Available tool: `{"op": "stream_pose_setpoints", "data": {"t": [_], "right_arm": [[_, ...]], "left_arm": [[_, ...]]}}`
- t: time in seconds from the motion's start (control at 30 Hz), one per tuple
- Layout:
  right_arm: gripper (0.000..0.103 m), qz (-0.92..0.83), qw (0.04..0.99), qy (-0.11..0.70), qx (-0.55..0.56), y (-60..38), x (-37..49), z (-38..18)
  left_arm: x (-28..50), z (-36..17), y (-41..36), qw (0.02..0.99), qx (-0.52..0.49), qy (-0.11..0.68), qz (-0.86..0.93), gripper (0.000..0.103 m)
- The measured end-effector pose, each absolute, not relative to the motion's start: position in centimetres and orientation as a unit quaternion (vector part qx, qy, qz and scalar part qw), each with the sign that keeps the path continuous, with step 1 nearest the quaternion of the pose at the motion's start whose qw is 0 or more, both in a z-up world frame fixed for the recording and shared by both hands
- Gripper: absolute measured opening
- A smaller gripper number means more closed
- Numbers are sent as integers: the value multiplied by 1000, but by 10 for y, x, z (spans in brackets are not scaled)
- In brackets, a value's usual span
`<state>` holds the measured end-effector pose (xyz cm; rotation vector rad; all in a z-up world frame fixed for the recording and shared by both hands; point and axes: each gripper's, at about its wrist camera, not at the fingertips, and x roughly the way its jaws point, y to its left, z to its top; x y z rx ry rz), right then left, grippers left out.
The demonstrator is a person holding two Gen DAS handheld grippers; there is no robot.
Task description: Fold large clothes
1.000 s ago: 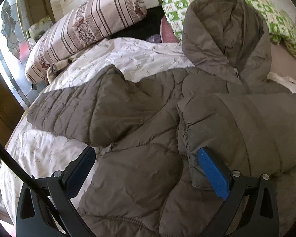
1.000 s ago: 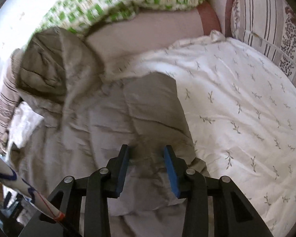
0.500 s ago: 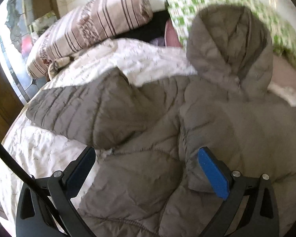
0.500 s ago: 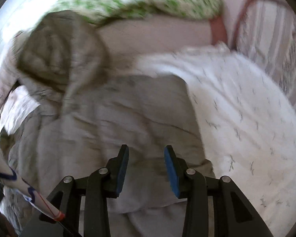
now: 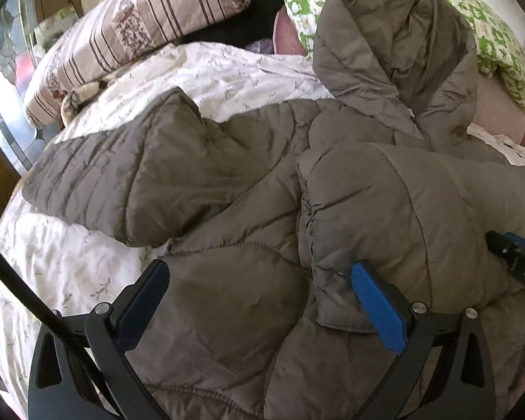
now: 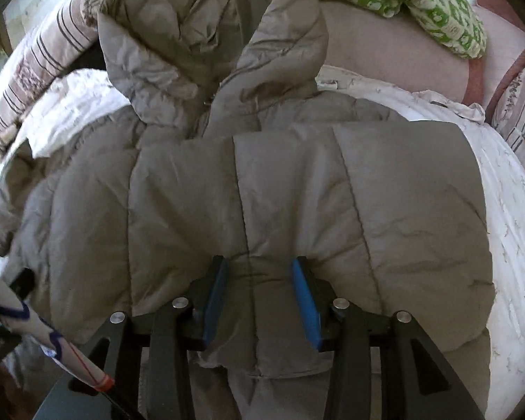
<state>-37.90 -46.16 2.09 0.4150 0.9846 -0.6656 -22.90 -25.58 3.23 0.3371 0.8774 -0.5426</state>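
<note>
Quilted grey-brown puffy jacket (image 6: 297, 192) bunches between right hand-held gripper (image 6: 259, 280) pads.

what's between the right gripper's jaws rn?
A bunched fold of the grey-brown quilted hooded jacket, the sleeve folded across its body. The right gripper pinches it between the blue pads; the right wrist view shows it clearly.

Left gripper (image 5: 259, 297): jaws spread wide, hovering just above the brown quilted hooded jacket (image 5: 227, 189), nothing between the pads. Right gripper (image 6: 259, 287): tilted down, jaws partway closed, pinching a fold of jacket sleeve.
</note>
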Motion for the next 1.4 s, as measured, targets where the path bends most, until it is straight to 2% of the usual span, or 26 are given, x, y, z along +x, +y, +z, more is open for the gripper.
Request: {"op": "stream_pose_setpoints", "data": {"t": [0.17,0.4,0.5,0.67,0.9,1.07,1.2,1.4], "right_arm": [[44,-291,818,443,225,-457,-395,42],[54,-262,837,418,238,-402,-459,73],[64,-252,844,412,233,-376,-484,77],[64,-256,847,407,228,-360,-500,70],[65,-300,860,390,134,-330,-494,80],[71,-320,864,382,71,-318,-489,86],[75,-333,863,379,46,-313,-490,89],[75,-341,859,380,35,-313,-490,90]], "left_arm": [[-234,43,-251,861,153,411,-258,103],[-253,70,-239,870,148,381,-274,103],[-262,76,-234,873,155,372,-275,103],[-279,75,-228,875,183,356,-274,103],[-314,87,-220,884,187,314,-293,103],[-332,98,-219,898,185,268,-296,103],[-331,98,-221,899,181,270,-294,103],[-325,92,-222,897,184,283,-285,103]]}}
